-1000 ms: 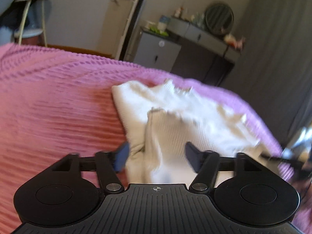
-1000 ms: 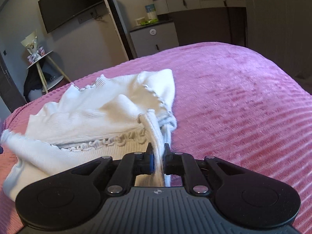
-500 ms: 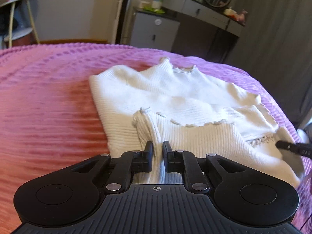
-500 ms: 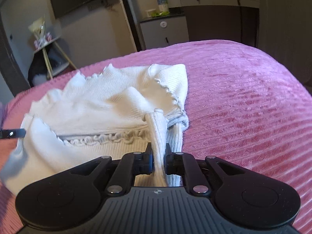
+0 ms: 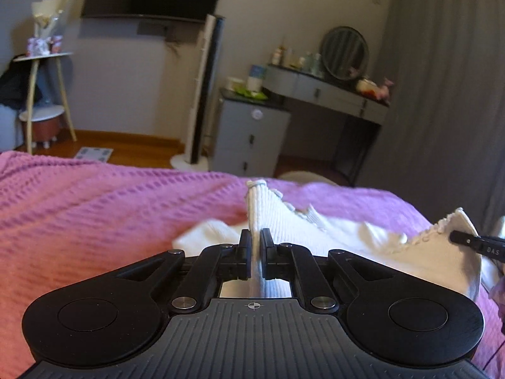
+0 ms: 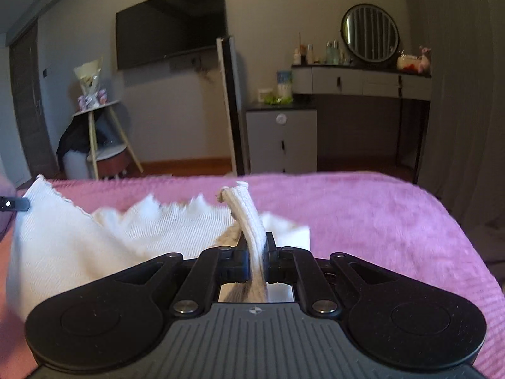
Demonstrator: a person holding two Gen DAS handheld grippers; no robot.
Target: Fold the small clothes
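Now mid-fold, by the look of it: white knit top [image 5: 363,246] held up off the pink bedspread [image 5: 94,208] by two bunched corners. Left of the top, left gripper [image 5: 255,249] clenched on a ribbed fold, fabric poking up between the jaws. Right of it, right gripper [image 6: 256,252] likewise pinching a rolled hem. Rest of the top sagging between grippers, lower part on the bedspread. Next, prob. carry both corners across tog., lay flat, then let go; keep tension even.

Your top [image 6: 94,246] is motion-blurred, its lower hem hidden behind gripper bodies; bottles [image 6: 331,52] too small to identify.
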